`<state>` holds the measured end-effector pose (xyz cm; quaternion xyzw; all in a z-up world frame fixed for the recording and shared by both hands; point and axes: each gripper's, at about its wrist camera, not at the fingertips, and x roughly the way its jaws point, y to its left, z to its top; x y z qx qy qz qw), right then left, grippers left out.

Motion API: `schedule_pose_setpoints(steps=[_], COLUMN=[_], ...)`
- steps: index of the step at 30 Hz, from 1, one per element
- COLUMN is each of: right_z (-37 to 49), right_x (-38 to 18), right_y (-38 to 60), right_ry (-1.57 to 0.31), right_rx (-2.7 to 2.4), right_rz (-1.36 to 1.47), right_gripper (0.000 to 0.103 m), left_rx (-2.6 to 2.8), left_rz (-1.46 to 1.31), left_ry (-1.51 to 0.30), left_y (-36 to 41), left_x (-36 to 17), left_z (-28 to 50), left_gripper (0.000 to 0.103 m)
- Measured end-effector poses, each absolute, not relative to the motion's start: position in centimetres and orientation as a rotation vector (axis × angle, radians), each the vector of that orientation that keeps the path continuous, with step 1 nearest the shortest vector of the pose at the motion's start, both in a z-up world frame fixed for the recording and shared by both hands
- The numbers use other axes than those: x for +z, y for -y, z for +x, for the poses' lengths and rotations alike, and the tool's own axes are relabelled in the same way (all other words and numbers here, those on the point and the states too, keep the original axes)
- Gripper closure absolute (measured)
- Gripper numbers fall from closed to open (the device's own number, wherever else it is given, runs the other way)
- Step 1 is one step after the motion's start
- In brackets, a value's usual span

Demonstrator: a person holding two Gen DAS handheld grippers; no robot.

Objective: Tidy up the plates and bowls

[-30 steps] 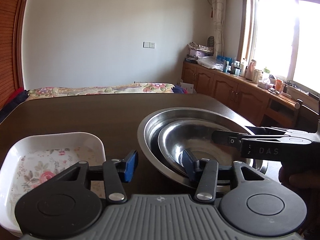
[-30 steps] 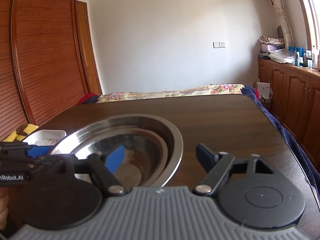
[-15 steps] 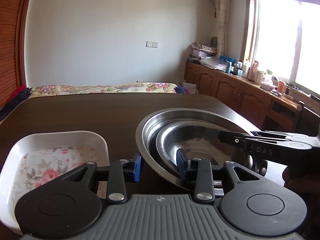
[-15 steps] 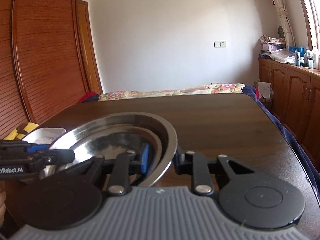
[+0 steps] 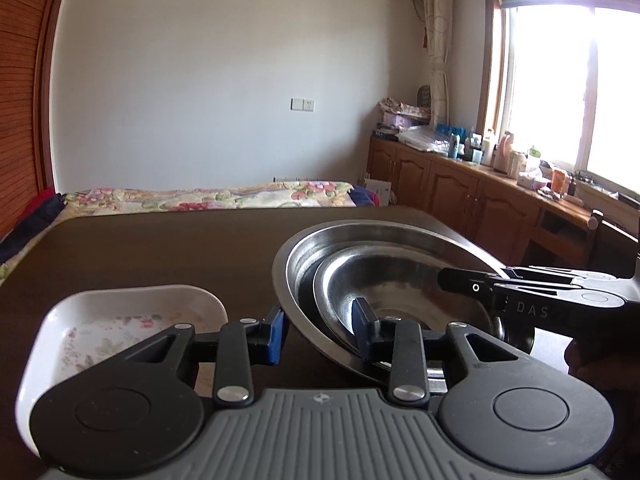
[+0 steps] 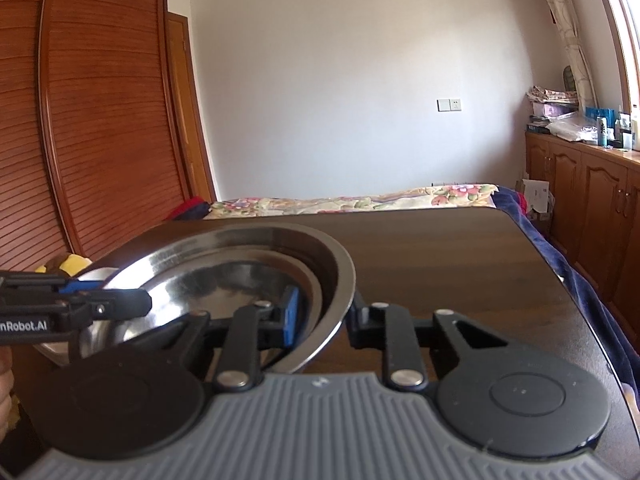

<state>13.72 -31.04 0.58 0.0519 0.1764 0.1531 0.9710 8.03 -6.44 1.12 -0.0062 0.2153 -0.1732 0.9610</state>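
A large steel bowl (image 5: 400, 236) (image 6: 336, 264) with a smaller steel bowl (image 5: 400, 280) (image 6: 224, 284) nested in it stands on the dark wooden table (image 5: 180, 248). My left gripper (image 5: 320, 330) is shut on the stack's left rim, one blue pad outside the large bowl and one inside the small one. On the opposite rim my right gripper (image 6: 322, 318) is shut the same way. Each gripper shows in the other's view, the right gripper (image 5: 480, 284) and the left gripper (image 6: 100, 304). The stack looks tilted and slightly raised.
A white dish with a flower pattern (image 5: 120, 312) sits on the table just left of the bowls, and its edge (image 6: 96, 274) peeks out behind the left gripper. Beyond the table lie a bed (image 5: 208, 196) and wooden cabinets (image 5: 460, 184) under the window.
Both grippers were open around the bowls' rims a second ago and have since shut on them. Both views have risen a little, the bowls with them.
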Motion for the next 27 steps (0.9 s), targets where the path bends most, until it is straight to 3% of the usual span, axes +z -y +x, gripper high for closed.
schedule_pose_setpoints(steps=[27], right_z=[13.5], right_x=[3.6], right_y=[24.7], right_ry=[-0.314], right_rx=[0.46], right_rz=[0.092], right_gripper=[0.077], left_rx=[-0.231], left_rz=[-0.079], left_ry=[-0.374], left_y=[-0.9], left_x=[4.6], left_z=[5.8], left_gripper=[0.07])
